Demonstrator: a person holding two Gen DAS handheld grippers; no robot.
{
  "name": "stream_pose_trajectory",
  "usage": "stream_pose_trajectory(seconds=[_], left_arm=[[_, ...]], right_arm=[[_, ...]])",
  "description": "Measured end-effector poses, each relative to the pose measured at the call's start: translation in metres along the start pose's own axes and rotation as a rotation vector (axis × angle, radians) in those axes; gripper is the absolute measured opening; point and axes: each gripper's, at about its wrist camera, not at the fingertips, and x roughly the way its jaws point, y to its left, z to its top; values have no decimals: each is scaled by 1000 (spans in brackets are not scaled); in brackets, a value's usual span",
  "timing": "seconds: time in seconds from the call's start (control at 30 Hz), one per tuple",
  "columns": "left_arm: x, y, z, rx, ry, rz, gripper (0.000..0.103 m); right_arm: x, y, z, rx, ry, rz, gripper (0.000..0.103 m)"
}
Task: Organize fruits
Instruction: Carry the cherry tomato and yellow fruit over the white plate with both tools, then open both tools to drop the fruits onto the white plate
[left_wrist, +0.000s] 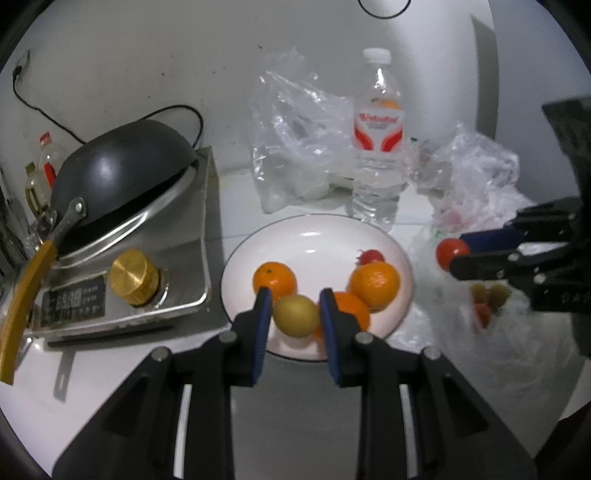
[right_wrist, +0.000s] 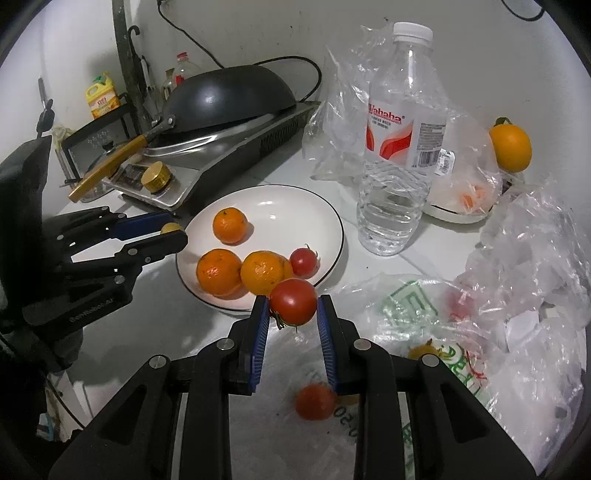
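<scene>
A white plate (left_wrist: 306, 236) (right_wrist: 277, 206) holds three oranges (right_wrist: 229, 225) and a small tomato (right_wrist: 303, 261). My left gripper (left_wrist: 295, 306) is shut on a yellow-green fruit (left_wrist: 296, 314) over the plate's near edge; it also shows in the right wrist view (right_wrist: 173, 232). My right gripper (right_wrist: 291, 310) is shut on a red tomato (right_wrist: 293, 301) just off the plate's right rim; it shows in the left wrist view (left_wrist: 456, 254) with the tomato (left_wrist: 451, 252). More tomatoes (right_wrist: 314, 400) and small fruits lie in a plastic bag (right_wrist: 424, 332).
An induction cooker (left_wrist: 122, 280) with an upturned black wok (left_wrist: 122, 166) stands left of the plate. A water bottle (left_wrist: 377, 140) and crumpled clear bags (left_wrist: 295, 129) stand behind it. An orange fruit (right_wrist: 511, 147) sits on a white dish at the back right.
</scene>
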Motion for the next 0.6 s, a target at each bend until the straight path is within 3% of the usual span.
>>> stream_pose_trajectory(seconds=[0.6], left_arm=[[41, 3, -3, -13, 38, 11, 27]], right_arm=[[22, 5, 32, -54, -29, 29, 29]])
